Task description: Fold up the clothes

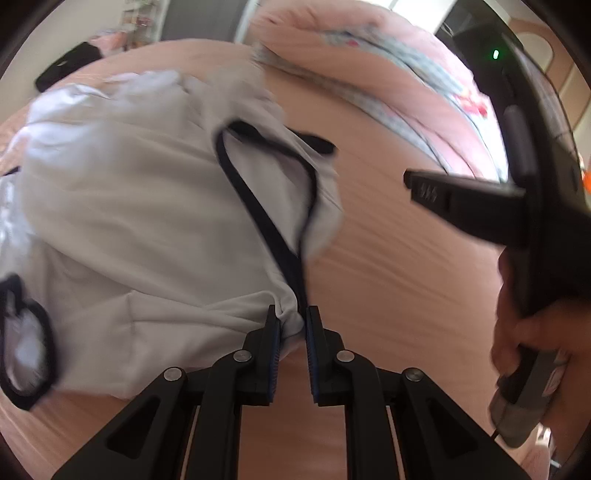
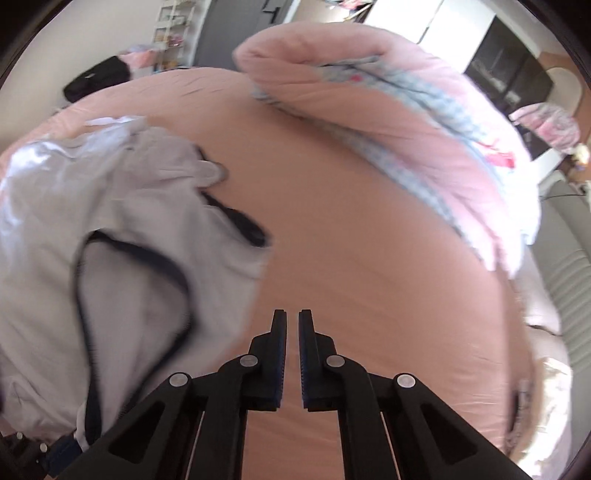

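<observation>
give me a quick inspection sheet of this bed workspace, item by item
surface: pink bed sheet, lightly wrinkled.
job's things: light grey garment with dark trim, crumpled and unfolded on the sheet's left side.
clutter: rolled pink duvet with blue checked lining at the far edge; a black item at the far left corner.
grippers: left hand-held gripper pinches the garment at its dark-trimmed edge; right hand-held gripper is nearly shut, holds nothing, and hangs above bare sheet.
cables: thin dark lead below the right hand, blurred.
surroundings: shelving and a bright window beyond the bed.
</observation>
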Motion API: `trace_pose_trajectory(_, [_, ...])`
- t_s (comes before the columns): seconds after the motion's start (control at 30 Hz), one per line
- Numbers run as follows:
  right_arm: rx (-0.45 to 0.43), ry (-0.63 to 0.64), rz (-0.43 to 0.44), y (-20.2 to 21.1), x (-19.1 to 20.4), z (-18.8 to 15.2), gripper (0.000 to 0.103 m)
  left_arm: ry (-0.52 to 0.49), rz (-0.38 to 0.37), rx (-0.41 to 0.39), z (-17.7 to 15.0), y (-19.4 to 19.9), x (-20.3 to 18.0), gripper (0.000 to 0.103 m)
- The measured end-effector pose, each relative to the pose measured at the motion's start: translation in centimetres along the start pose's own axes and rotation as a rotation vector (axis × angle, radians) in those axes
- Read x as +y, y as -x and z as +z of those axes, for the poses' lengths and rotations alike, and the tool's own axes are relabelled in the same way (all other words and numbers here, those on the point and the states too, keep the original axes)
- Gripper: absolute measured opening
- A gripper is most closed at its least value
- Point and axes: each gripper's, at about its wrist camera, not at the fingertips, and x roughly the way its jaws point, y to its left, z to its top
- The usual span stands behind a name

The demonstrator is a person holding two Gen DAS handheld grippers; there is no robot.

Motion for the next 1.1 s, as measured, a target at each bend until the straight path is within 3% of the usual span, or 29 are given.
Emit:
trace_pose_trajectory(0.1, [0.092,-0.075,0.157,-0.5,-3.5,-1.3,0.004,-0.029,0.034,-0.002,-0.5,-0.1,-1.1,0.011])
trace_pose_trajectory(0.17, [0.125,-0.093,0.295,0.0,-4.4,-1.8,0.006,0.022,0.017,-0.011,-0.5,0.6,-0.1,0.011])
trace_pose_trajectory(0.27, [0.111,-0.046,0.424,1.4,-3.0,-1.4,0.007,0.098,-0.009,-0.024,-0.4,1.6,1.4,0.011])
trace_pose_trajectory(0.3, [0.106,-0.031,0.456,1.6,-2.3,-1.2,0.010,0.124,-0.017,-0.029,-0.4,1.9,1.9,0.011])
trace_pose_trajectory(0.37, [0.103,-0.011,0.498,1.6,-0.5,-0.7,0.030,0.157,0.008,-0.068,-0.9,3.4,2.9,0.011])
trace_pose_trajectory(0.4, [0.098,0.002,0.507,1.5,0.5,-0.4,0.044,0.168,0.033,-0.094,-0.7,4.1,3.6,0.011])
trace_pose_trajectory(0.43, [0.088,0.020,0.500,1.3,1.6,-0.2,0.046,0.175,0.057,-0.118,-0.4,4.7,4.2,0.011])
trace_pose_trajectory(0.5, [0.076,0.048,0.465,0.3,3.1,0.2,0.046,0.187,0.076,-0.147,0.1,5.4,5.7,0.011])
trace_pose_trajectory(0.63, [0.053,0.092,0.382,-2.3,5.1,1.4,0.046,0.247,-0.026,-0.136,1.2,5.1,7.9,0.011])
trace_pose_trajectory(0.73, [0.088,0.142,0.418,-5.0,6.5,2.8,0.046,0.209,-0.029,-0.115,1.5,4.8,7.9,0.012])
trace_pose_trajectory(0.77, [0.113,0.161,0.457,-5.6,6.9,2.9,0.037,0.201,-0.023,-0.102,1.5,4.3,7.7,0.012])
trace_pose_trajectory(0.83, [0.104,0.164,0.484,-5.8,7.2,3.2,0.005,0.204,-0.022,-0.067,1.4,3.4,7.6,0.012])
trace_pose_trajectory(0.97, [0.005,0.070,0.465,-4.2,5.8,3.7,0.004,0.225,-0.076,-0.031,1.0,2.2,7.2,0.015])
trace_pose_trajectory(1.0, [-0.026,0.049,0.445,-3.5,5.1,3.7,0.003,0.221,-0.096,-0.043,0.9,2.3,6.9,0.017])
trace_pose_trajectory(1.03, [-0.054,0.031,0.427,-2.7,4.5,3.8,0.003,0.217,-0.115,-0.055,0.9,2.3,6.5,0.028])
trace_pose_trajectory(1.07, [-0.078,0.019,0.410,-2.0,3.9,3.8,0.003,0.210,-0.138,-0.069,0.8,2.4,6.1,0.046])
trace_pose_trajectory(1.1, [-0.097,0.019,0.398,-1.2,3.4,3.8,0.003,0.202,-0.167,-0.086,0.8,2.5,5.5,0.055])
